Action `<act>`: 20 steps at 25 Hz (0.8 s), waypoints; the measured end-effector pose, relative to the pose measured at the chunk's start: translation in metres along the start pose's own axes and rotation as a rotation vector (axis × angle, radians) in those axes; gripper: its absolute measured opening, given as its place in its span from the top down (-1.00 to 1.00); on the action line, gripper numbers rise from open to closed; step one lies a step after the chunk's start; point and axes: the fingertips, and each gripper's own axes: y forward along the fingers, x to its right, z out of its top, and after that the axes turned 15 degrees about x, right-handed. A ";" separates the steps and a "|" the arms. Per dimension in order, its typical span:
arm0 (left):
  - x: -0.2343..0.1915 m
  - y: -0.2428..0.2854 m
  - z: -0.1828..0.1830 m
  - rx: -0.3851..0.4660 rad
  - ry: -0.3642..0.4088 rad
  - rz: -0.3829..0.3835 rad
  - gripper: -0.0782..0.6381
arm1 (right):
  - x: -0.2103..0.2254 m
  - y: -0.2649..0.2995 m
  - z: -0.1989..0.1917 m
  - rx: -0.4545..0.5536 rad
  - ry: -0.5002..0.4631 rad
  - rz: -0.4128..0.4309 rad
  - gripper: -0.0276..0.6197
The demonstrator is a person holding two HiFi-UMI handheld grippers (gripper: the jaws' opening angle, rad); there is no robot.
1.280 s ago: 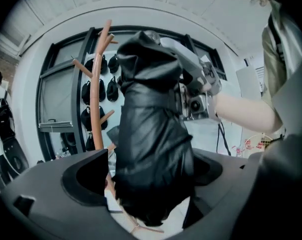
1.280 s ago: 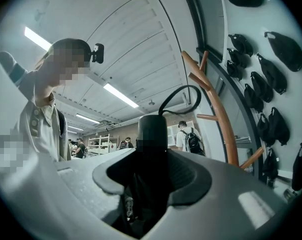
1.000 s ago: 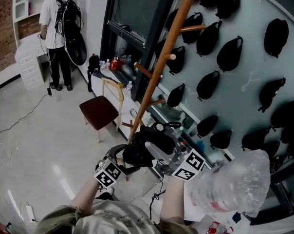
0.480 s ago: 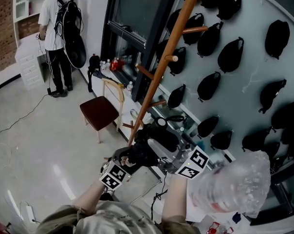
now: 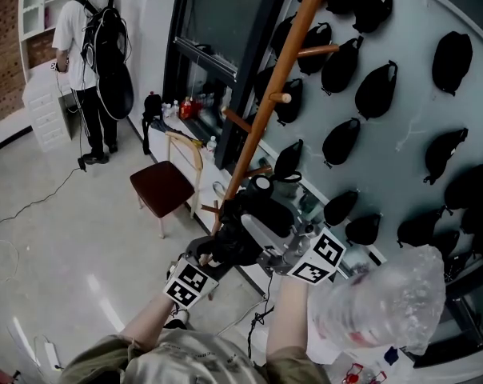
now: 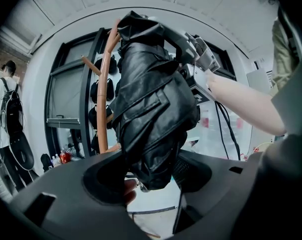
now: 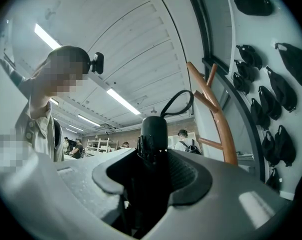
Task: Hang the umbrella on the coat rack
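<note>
One umbrella (image 5: pixel 253 226) | right hand-held gripper (image 7: pixel 153 171) grips handle (image 7: pixel 152 131) | left (image 6: pixel 148 176) closing on canopy (image 6: pixel 151 114)

Looks like a staged test room inside a bigger open workspace, probably a lab. Evidence:
- props: wooden coat rack (image 5: pixel 265 110), grey wall panel (image 5: pixel 409 126) hung with rows of black pouches (image 5: pixel 377 86), and a lone chair (image 5: pixel 163 184)
- loose cable (image 5: pixel 33 194) across the bare floor (image 5: pixel 81 238)
- white shelving (image 5: pixel 37 6) against a brick wall (image 5: pixel 1 46)
- strip lights (image 7: pixel 122 101) overhead
- a person with backpack (image 5: pixel 85 46), and more people (image 7: pixel 73 148) at the back
</note>
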 end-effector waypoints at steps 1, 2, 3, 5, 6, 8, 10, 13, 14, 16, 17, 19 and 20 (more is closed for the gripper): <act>-0.003 0.001 0.003 0.002 0.005 0.002 0.05 | 0.001 0.003 0.002 0.003 -0.004 0.003 0.33; -0.006 0.002 0.007 0.004 0.010 0.004 0.05 | 0.003 0.006 0.004 0.008 -0.007 0.006 0.33; -0.009 0.003 0.010 0.007 0.015 0.005 0.05 | 0.004 0.008 0.007 0.013 -0.010 0.009 0.32; -0.014 0.005 0.016 0.014 0.023 0.006 0.05 | 0.007 0.013 0.011 0.023 -0.013 0.015 0.32; -0.017 0.006 0.019 0.018 0.026 0.005 0.05 | 0.008 0.016 0.012 0.027 -0.015 0.018 0.32; -0.022 0.008 0.023 0.026 0.030 0.003 0.05 | 0.011 0.021 0.015 0.030 -0.021 0.021 0.32; -0.027 0.010 0.028 0.035 0.033 0.000 0.05 | 0.015 0.027 0.017 0.029 -0.025 0.023 0.32; -0.037 0.015 0.036 0.049 0.037 0.000 0.05 | 0.023 0.036 0.020 0.026 -0.027 0.026 0.32; -0.040 0.017 0.038 0.052 0.039 0.000 0.05 | 0.025 0.039 0.022 0.025 -0.028 0.027 0.32; -0.044 0.020 0.042 0.058 0.040 -0.001 0.05 | 0.029 0.044 0.024 0.023 -0.033 0.031 0.32; -0.047 0.022 0.044 0.061 0.041 -0.001 0.05 | 0.031 0.046 0.025 0.020 -0.037 0.033 0.32; -0.052 0.025 0.048 0.068 0.044 -0.001 0.05 | 0.034 0.051 0.027 0.017 -0.045 0.040 0.32; -0.054 0.027 0.051 0.072 0.046 0.000 0.05 | 0.036 0.054 0.028 0.017 -0.048 0.043 0.32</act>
